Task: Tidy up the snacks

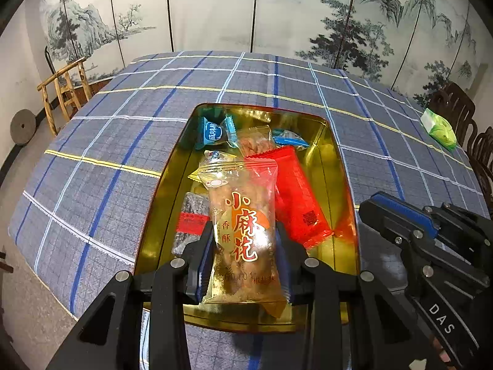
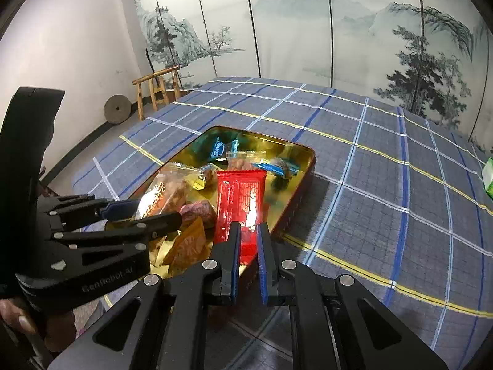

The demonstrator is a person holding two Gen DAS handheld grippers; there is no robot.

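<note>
A gold tin tray with a red rim lies on the plaid tablecloth and holds several wrapped snacks. My left gripper is shut on a clear packet of fried twists with red Chinese characters, held over the tray's near half; it also shows in the right wrist view. A red packet lies in the tray beside it, with blue candies at the far end. My right gripper is slightly open and empty, above the tray's near right rim by the red packet's end.
A green and white packet lies on the tablecloth far right, also at the right wrist view's edge. A wooden chair stands at the far left, dark chairs at the right. A painted folding screen stands behind.
</note>
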